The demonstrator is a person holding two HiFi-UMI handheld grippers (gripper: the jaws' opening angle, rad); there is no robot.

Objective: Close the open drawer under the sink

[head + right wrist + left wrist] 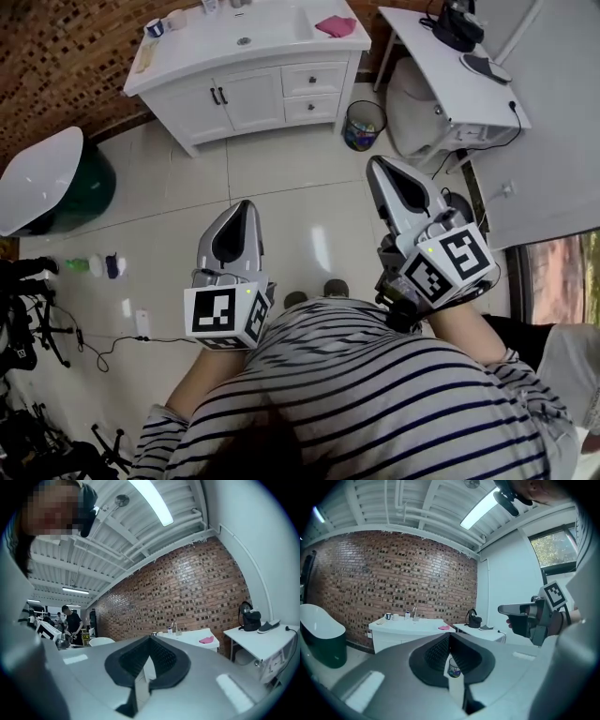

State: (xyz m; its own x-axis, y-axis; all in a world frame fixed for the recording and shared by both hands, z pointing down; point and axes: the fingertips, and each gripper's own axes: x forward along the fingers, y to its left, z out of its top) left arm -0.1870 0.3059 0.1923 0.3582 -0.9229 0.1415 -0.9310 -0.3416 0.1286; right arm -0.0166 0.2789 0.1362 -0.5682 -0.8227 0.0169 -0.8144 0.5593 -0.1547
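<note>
We held both grippers over the pale tiled floor [281, 178], well apart from the white sink vanity cabinet [246, 101]. The left gripper [246, 208] was pinched closed on nothing, and so was the right gripper [380, 164]. The two white drawers [314, 81] sat on the cabinet's right side, near a black mesh bin [364, 125]. We couldn't tell which was open.

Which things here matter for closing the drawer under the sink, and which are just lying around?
For the job: white vanity cabinet with sink, its right-hand drawers, left gripper, right gripper.
Just lying about: pink cloth, black mesh waste bin, white bathtub, white desk, small bottles.
</note>
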